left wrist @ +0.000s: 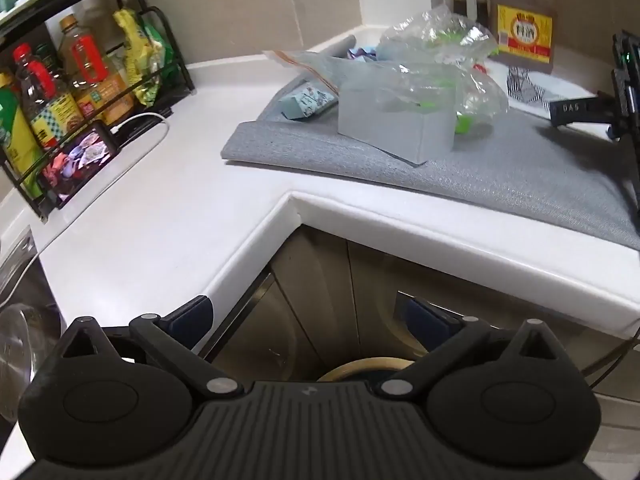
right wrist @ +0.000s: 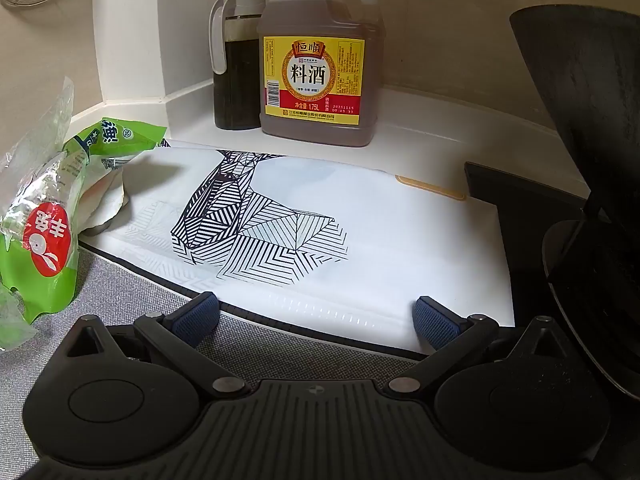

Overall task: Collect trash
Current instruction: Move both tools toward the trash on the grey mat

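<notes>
A small grey bin stands on a grey mat on the white counter, stuffed with clear and green plastic wrappers. A light blue carton and other scraps lie behind it. My left gripper is open and empty, held low in front of the counter's inner corner, well short of the bin. My right gripper is open and empty, low over the mat's far edge. A green wrapper with a red logo lies to its left. The right gripper also shows in the left wrist view.
A white mat with a black striped deer drawing lies ahead of the right gripper. A cooking wine jug and a dark sauce bottle stand at the back. A black pan is at right. A rack of bottles and a phone stand at left.
</notes>
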